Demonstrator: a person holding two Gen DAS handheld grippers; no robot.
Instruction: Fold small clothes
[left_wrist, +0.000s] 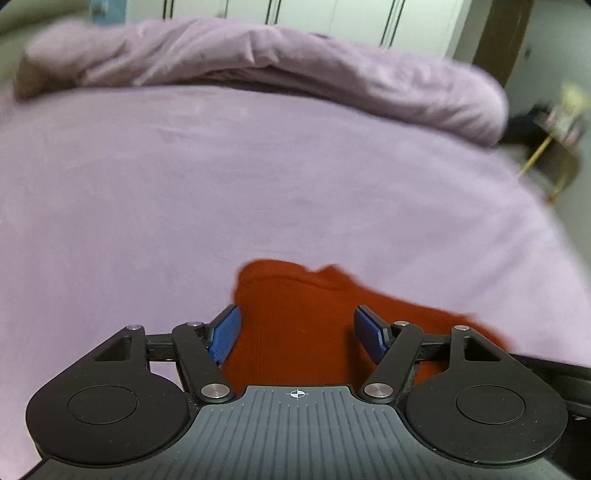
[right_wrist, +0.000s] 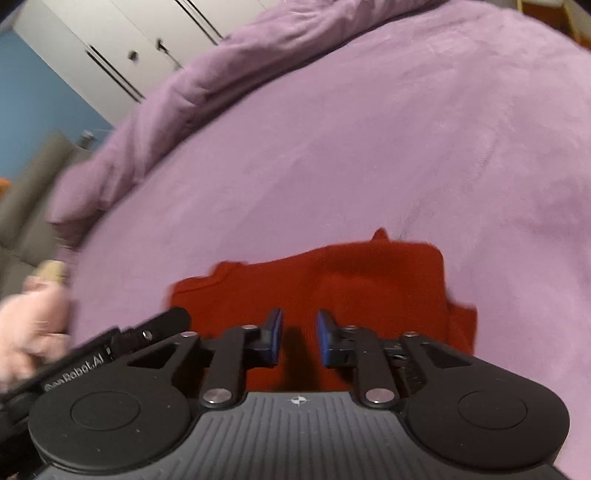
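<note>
A red knitted garment (left_wrist: 295, 325) lies folded on the purple bed sheet (left_wrist: 221, 184). In the left wrist view my left gripper (left_wrist: 297, 332) is wide open just above the garment, its blue pads (left_wrist: 225, 336) apart with nothing between them. In the right wrist view the same red garment (right_wrist: 332, 284) lies flat on the sheet (right_wrist: 369, 147). My right gripper (right_wrist: 299, 336) hovers over its near edge, jaws partly open with a narrow gap, holding nothing. The left gripper's black body (right_wrist: 122, 343) shows at the lower left.
A rumpled purple duvet (left_wrist: 258, 62) lies along the far side of the bed. White wardrobe doors (right_wrist: 122, 48) stand behind it. A small table with items (left_wrist: 554, 122) stands off the bed's right edge. A grey sofa (right_wrist: 33, 195) and a pink blurred shape (right_wrist: 33, 325) are at left.
</note>
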